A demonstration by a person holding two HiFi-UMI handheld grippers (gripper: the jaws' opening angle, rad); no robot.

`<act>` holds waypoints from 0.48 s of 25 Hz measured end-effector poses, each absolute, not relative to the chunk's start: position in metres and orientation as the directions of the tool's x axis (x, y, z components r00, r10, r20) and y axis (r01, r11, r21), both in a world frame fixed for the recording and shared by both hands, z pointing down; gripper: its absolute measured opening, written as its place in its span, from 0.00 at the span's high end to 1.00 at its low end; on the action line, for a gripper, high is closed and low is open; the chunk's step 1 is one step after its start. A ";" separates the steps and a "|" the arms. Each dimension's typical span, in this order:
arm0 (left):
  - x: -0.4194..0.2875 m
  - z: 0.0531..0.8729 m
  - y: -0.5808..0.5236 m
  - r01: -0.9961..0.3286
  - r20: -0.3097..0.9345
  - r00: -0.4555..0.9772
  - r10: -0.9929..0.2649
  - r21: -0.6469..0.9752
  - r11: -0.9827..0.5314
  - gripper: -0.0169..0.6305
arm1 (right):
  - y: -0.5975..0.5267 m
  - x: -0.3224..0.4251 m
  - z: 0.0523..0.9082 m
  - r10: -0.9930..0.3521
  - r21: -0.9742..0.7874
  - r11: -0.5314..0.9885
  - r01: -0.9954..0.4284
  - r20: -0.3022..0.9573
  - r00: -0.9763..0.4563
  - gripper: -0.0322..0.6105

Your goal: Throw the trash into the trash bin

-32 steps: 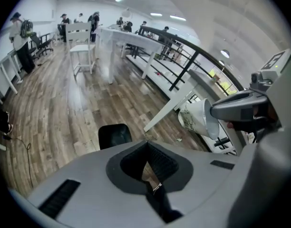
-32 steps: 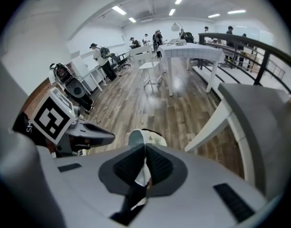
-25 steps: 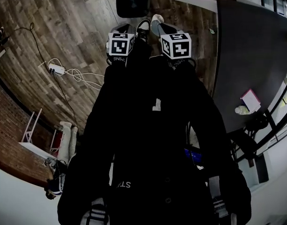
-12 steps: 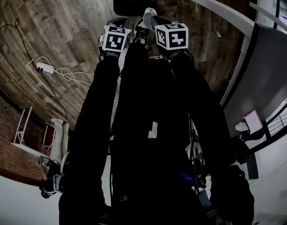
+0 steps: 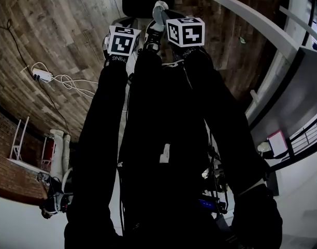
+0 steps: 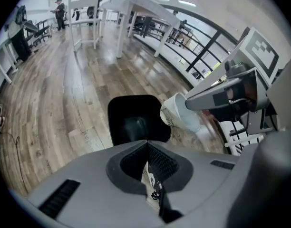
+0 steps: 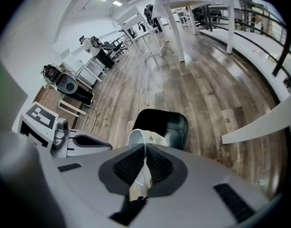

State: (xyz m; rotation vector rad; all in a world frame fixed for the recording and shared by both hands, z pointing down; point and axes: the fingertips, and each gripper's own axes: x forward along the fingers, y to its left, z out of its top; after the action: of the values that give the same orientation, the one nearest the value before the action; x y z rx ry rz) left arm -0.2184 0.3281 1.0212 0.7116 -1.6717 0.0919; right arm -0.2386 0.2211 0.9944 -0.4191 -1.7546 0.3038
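White cup (image 7: 141, 137) clamped in right gripper's (image 7: 145, 148) jaws; left gripper's (image 6: 148, 147) pinch perhaps printed paper (image 6: 153, 186), unseen in head view.

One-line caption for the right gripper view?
Right tongs shut on a white paper cup, aimed down at the open black plastic trash bin on the brown wooden plank floor.

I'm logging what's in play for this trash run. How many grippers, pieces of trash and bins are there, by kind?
Grippers: 2 (left gripper, right gripper)
Trash pieces: 2 (printed scrap in the left, paper cup in the right)
Trash bin: 1
Total: 5
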 end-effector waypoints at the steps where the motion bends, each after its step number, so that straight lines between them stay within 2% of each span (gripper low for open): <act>1: -0.220 1.024 0.329 -0.497 0.916 -0.056 -0.398 0.320 0.806 0.97 | 0.222 -0.241 0.998 0.439 -0.424 0.898 0.115 0.877 -0.193 0.91; 12: -0.226 1.028 0.318 -0.485 0.910 -0.057 -0.410 0.334 0.809 0.97 | 0.231 -0.255 1.011 0.456 -0.445 0.890 0.100 0.858 -0.236 0.91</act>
State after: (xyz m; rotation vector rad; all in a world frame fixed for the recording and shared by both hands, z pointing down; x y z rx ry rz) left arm -0.2265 0.3179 1.0284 0.7098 -1.6744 0.0702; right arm -0.2547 0.2307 1.0110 -0.4189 -1.7949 0.3496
